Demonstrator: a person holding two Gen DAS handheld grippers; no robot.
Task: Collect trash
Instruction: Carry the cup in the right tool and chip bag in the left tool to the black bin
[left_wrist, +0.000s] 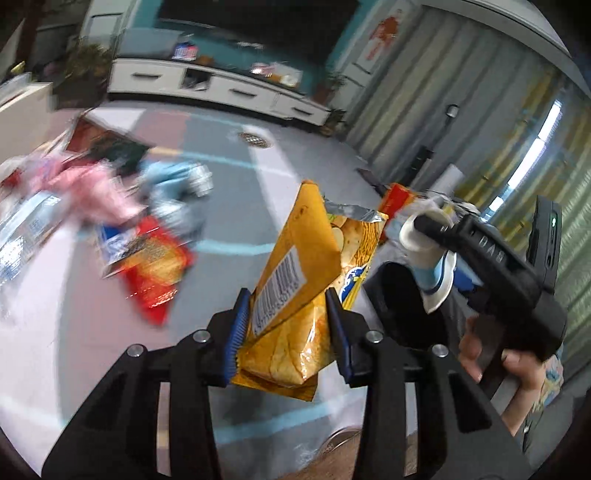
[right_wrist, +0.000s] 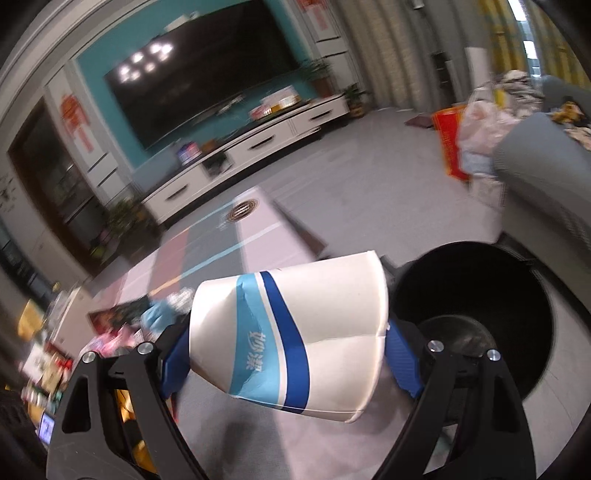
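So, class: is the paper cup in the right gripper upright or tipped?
Tipped. The cup lies sideways between the right gripper's blue pads, dented at the wall, its rim toward the black bin.

A dark television (right_wrist: 207, 88) hangs on a teal wall (right_wrist: 92, 66) above a long white cabinet (right_wrist: 255, 144). Potted plants (right_wrist: 123, 218) stand beside it. Striped curtains (left_wrist: 436, 92) cover the window, and a grey sofa (right_wrist: 543, 173) sits nearby.
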